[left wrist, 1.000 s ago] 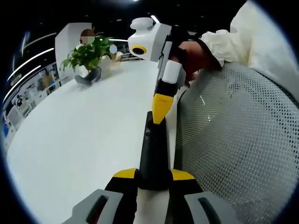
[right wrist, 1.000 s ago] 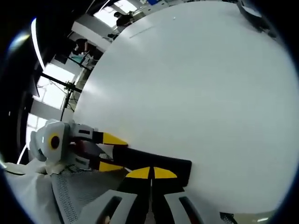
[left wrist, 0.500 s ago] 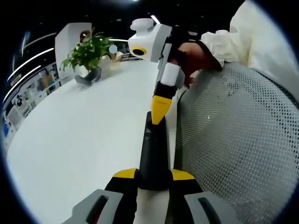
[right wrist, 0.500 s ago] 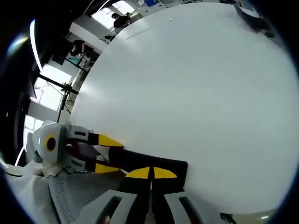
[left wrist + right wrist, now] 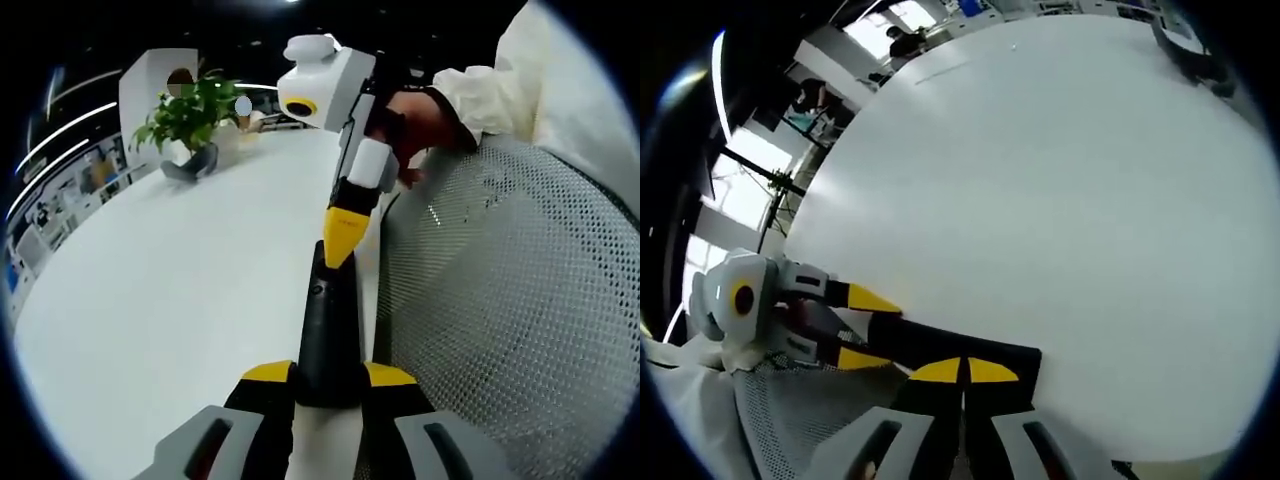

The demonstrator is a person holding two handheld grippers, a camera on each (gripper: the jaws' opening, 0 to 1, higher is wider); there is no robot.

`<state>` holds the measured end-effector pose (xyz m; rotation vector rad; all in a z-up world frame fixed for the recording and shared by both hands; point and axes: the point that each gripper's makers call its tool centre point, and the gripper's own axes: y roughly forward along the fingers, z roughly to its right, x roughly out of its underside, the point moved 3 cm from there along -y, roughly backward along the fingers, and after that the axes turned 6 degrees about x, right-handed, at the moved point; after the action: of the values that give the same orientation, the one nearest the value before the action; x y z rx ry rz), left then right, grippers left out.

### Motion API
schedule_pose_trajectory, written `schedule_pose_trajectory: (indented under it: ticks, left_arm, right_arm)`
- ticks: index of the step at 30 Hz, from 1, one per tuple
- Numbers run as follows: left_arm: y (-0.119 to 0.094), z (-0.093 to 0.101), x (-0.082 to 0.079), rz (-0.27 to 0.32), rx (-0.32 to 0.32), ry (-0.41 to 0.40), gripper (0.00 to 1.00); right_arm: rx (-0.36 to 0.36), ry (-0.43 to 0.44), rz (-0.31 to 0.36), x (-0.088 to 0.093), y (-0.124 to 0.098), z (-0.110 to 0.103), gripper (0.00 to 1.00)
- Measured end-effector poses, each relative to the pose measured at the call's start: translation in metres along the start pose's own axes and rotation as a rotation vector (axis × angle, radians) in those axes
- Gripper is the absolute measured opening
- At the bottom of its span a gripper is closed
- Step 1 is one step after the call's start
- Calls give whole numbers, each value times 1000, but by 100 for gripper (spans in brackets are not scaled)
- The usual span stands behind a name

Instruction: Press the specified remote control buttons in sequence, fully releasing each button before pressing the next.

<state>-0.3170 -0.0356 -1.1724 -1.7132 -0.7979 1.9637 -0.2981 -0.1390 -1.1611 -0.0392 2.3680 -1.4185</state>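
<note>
The left gripper [image 5: 327,385] is clamped on the near end of the black remote control [image 5: 328,330], which lies along the edge of the white table [image 5: 170,290]. The right gripper [image 5: 343,240], held by a person's hand [image 5: 415,125], points down with its yellow jaws pressed together, the tip on the remote's far end. In the right gripper view the right gripper [image 5: 962,372] stands over the remote control [image 5: 960,352]. A white mesh surface [image 5: 510,320] is just beside the remote. A potted plant [image 5: 185,125] stands far on the table.
</note>
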Motion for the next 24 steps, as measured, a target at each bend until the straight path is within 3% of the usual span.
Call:
schedule_pose_trajectory:
  ticks: [3,6,11,24]
  left_arm:
    - [0,0,0,-1,0,1,25]
    - [0,0,-1,-5,-1,4,25]
    - [0,0,-1,-8,-3,5,25]
    - [0,-1,0,-4,-1,3,25]
  right_arm:
    - [-6,12,1,0,0,2,0]
    - [-58,141,-4,0,-1,3,0]
    - [-21,56,-4,-1,0,2,0]
    - [-5,88,-22,-1,0,2,0]
